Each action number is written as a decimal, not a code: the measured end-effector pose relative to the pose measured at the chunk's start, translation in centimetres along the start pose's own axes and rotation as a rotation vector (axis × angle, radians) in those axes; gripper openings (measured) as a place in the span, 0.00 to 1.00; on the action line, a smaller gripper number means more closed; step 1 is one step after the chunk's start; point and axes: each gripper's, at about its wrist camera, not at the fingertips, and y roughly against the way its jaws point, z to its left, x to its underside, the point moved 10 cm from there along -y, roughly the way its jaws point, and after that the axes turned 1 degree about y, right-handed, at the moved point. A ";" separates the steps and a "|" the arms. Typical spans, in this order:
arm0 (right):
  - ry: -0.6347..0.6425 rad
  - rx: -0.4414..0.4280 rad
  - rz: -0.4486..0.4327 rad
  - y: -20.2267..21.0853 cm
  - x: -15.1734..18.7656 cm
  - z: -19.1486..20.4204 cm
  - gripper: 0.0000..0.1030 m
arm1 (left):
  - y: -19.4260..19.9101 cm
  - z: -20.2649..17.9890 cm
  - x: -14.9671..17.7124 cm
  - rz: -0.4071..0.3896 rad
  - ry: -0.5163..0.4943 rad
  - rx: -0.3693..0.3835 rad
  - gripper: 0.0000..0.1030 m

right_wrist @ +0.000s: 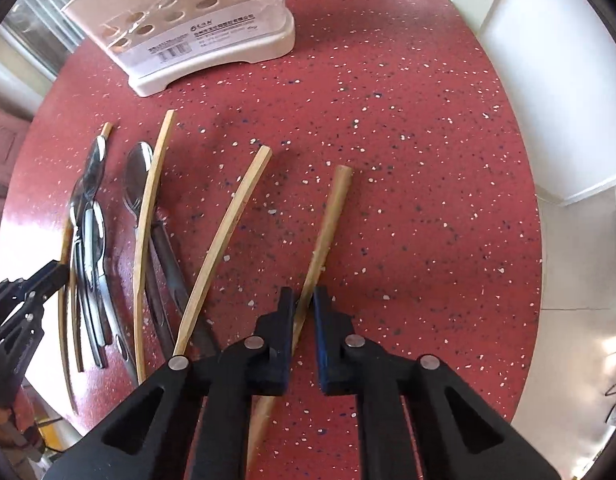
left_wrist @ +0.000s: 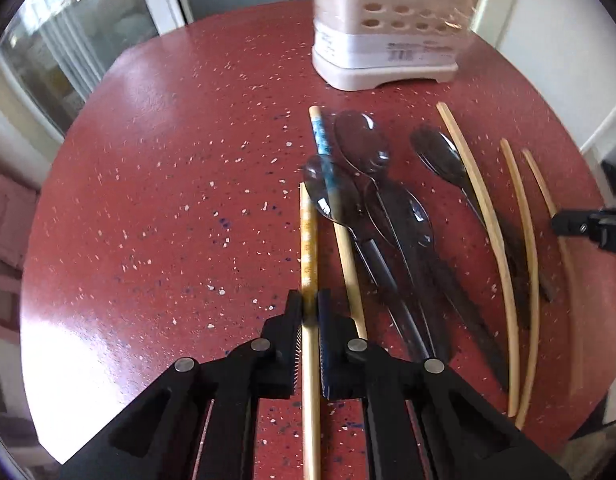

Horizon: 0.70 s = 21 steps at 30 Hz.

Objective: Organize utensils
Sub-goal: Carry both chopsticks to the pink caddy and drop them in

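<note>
My left gripper (left_wrist: 309, 300) is shut on a wooden chopstick with yellow printing (left_wrist: 308, 240), which points away over the red table. Beside it lie a blue-printed chopstick (left_wrist: 325, 156), several metal spoons (left_wrist: 361, 146) and plain chopsticks (left_wrist: 473, 184). My right gripper (right_wrist: 304, 294) has its jaws closed around a round wooden chopstick (right_wrist: 331, 208) that lies on the table. Another plain chopstick (right_wrist: 228, 228) lies just to its left. The beige utensil holder (left_wrist: 383, 28) stands at the far side; it also shows in the right wrist view (right_wrist: 200, 20).
The round red speckled table (left_wrist: 168, 184) ends near white walls and a glass door. In the left wrist view the right gripper's tip (left_wrist: 587, 226) shows at the right edge. In the right wrist view the left gripper (right_wrist: 24, 292) shows at the left.
</note>
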 end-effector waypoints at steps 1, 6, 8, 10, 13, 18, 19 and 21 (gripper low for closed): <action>0.001 -0.014 -0.007 0.1 0.2 -0.1 0.06 | 0.2 -0.2 0.0 -0.014 -0.009 -0.007 0.36; 0.016 -0.128 -0.079 2.5 0.9 -1.4 0.06 | 2.8 -0.8 -0.2 -0.123 0.023 0.016 0.36; 0.027 -0.168 -0.116 3.9 1.0 -2.1 0.06 | 4.6 -0.9 -0.7 -0.172 0.055 0.041 0.36; 0.028 -0.215 -0.142 5.3 0.9 -2.3 0.06 | 6.2 -1.0 -1.4 -0.212 0.082 0.058 0.36; 0.023 -0.289 -0.184 7.8 0.6 -2.7 0.06 | 8.7 -1.2 -2.5 -0.276 0.117 0.093 0.36; 0.039 -0.375 -0.299 13.4 -1.2 -3.8 0.06 | 12.9 -0.8 -5.7 -0.390 0.147 0.114 0.36; 0.042 -0.384 -0.327 14.5 -1.9 -3.8 0.06 | 14.0 -0.7 -6.8 -0.422 0.162 0.124 0.36; 0.048 -0.394 -0.389 16.3 -4.0 -3.4 0.06 | 16.1 -0.4 -9.2 -0.484 0.186 0.133 0.36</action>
